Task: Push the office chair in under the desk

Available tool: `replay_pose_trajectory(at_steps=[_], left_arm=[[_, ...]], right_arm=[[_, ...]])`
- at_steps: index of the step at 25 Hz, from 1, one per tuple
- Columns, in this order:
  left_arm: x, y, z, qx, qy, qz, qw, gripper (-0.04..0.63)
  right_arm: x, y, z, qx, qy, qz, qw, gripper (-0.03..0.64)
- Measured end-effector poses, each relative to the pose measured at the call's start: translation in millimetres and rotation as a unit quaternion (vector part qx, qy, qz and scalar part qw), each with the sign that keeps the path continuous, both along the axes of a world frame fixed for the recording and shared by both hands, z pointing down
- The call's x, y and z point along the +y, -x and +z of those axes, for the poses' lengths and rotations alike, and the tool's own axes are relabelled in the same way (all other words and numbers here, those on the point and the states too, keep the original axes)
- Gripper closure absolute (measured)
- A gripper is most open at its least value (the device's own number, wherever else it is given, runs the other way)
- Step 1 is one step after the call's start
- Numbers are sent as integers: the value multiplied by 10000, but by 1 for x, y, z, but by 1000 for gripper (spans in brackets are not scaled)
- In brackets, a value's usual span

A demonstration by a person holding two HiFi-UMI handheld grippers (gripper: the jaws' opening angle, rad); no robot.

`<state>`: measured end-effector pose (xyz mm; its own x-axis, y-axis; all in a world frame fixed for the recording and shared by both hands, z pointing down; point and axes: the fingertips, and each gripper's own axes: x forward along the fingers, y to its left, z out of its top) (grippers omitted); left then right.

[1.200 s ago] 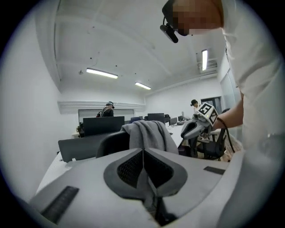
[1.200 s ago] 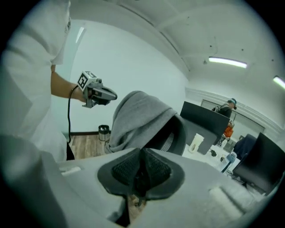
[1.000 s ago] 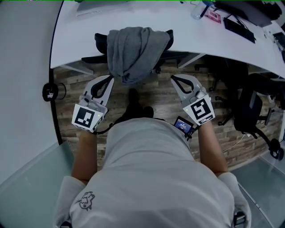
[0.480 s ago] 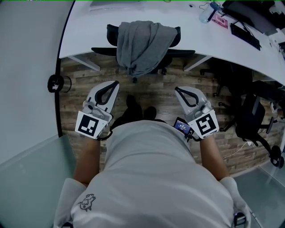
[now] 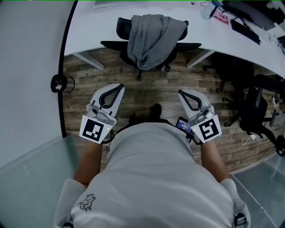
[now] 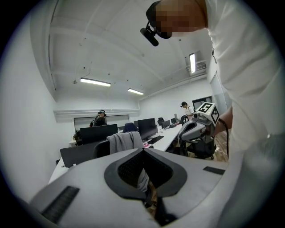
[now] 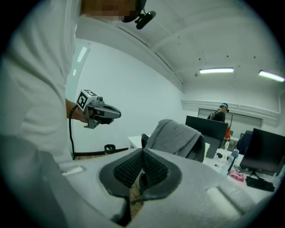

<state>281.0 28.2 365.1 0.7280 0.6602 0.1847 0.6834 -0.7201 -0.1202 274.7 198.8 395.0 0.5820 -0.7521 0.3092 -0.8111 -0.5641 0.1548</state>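
The black office chair [image 5: 153, 44], a grey garment [image 5: 156, 38] draped over its backrest, stands with its seat tucked under the white desk [image 5: 98, 33]. Both my grippers hang over the wooden floor, well short of the chair and touching nothing. My left gripper [image 5: 121, 86] is shut and empty; so is my right gripper [image 5: 180, 92]. In the left gripper view the closed tips [image 6: 143, 149] point at the chair [image 6: 125, 141], with the right gripper [image 6: 198, 127] off to the side. In the right gripper view the closed tips [image 7: 142, 150] face the chair [image 7: 178, 136], and the left gripper [image 7: 116, 114] shows at left.
A second black chair [image 5: 256, 111] stands at the right. A keyboard [image 5: 245, 31] and a bottle [image 5: 207, 10] lie on the desk. A black round fitting [image 5: 58, 83] sits by the glass partition at left. Monitors [image 6: 147, 127] and people are farther back.
Both grippers have drawn back from the chair towards my body, still shut. The chair now lies farther ahead, its seat under the desk.
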Motion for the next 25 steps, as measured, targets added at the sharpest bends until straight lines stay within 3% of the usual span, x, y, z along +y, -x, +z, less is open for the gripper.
replay_pose_trajectory(at_steps=[7,13,25], left_arm=[[-46,68,6,-130,28,298,9995,597],[-85,126,2,11,75,505,9987,597],[-125,163,6,-21,231,508,9984,597]], right_arm=[[-50,71,-10,47,-40,327,9994,615],[-88,128,-15,165,-76,570,9982,615],[-120,173,-19,167,-70,795,9967,615]])
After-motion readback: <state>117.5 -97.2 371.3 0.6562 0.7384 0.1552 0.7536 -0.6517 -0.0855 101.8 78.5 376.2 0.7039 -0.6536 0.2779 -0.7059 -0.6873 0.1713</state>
